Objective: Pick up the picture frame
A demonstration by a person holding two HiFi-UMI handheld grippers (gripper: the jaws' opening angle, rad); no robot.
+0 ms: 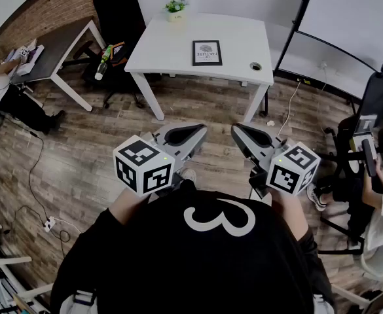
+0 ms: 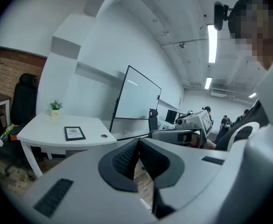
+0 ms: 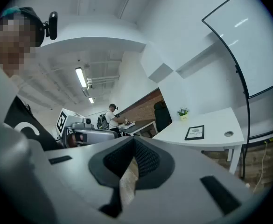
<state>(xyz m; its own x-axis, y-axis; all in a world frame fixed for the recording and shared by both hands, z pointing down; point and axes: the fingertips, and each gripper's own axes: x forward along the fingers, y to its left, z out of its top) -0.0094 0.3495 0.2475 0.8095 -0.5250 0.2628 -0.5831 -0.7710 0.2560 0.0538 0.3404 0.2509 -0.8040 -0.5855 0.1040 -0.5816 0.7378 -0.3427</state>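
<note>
The picture frame [image 1: 207,52] is black with a white print and lies flat on the white table [image 1: 171,51], far ahead of me. The same picture frame [image 2: 74,133] lies left of the jaws in the left gripper view, and the picture frame [image 3: 194,132] lies to their right in the right gripper view. My left gripper [image 1: 200,131] and right gripper [image 1: 236,131] are held side by side close to my chest, over the wooden floor, well short of the table. Both are shut with nothing between the jaws; left gripper [image 2: 137,142], right gripper [image 3: 133,142].
A small potted plant [image 1: 175,7] and a cable hole [image 1: 255,65] are on the white table. A black office chair [image 1: 117,15] and a grey desk [image 1: 55,44] stand at left, a whiteboard [image 1: 348,25] at right. A seated person [image 1: 381,201] is at the right edge. Cables [image 1: 34,175] cross the floor.
</note>
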